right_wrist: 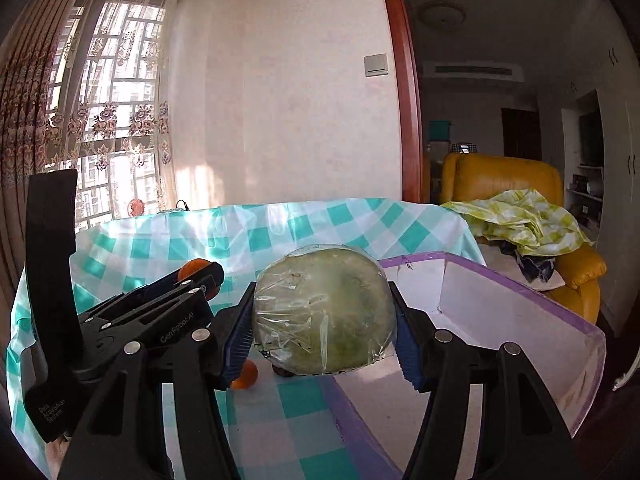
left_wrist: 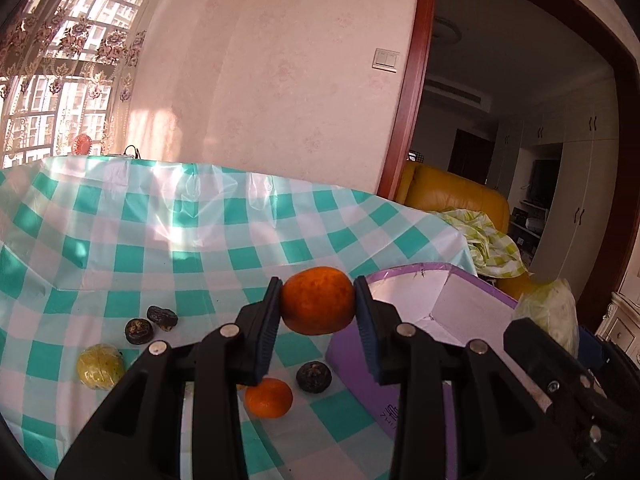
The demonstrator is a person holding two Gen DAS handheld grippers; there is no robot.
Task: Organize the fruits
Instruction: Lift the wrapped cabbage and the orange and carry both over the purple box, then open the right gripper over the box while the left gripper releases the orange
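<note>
My left gripper (left_wrist: pixel 318 286) is shut on an orange (left_wrist: pixel 318 302), held above the checked table beside the purple box (left_wrist: pixel 472 308). The right wrist view shows my right gripper (right_wrist: pixel 322 288) shut on a round green fruit wrapped in plastic film (right_wrist: pixel 324 312), raised over the box's near left corner (right_wrist: pixel 360 412). In that view the left gripper (right_wrist: pixel 206 278) reaches in from the left with its orange (right_wrist: pixel 191 267) partly hidden. The wrapped fruit (left_wrist: pixel 554 312) and one of the right gripper's fingers (left_wrist: pixel 532 344) show at the right edge of the left wrist view.
On the teal checked cloth (left_wrist: pixel 200 248) lie a small orange (left_wrist: pixel 269 397), three dark wrinkled fruits (left_wrist: pixel 314 376) (left_wrist: pixel 139 331) (left_wrist: pixel 162 317) and a yellow-green wrapped fruit (left_wrist: pixel 100 366). The box's white inside (right_wrist: pixel 500 320) holds nothing. A yellow armchair (right_wrist: pixel 504 176) stands behind the table.
</note>
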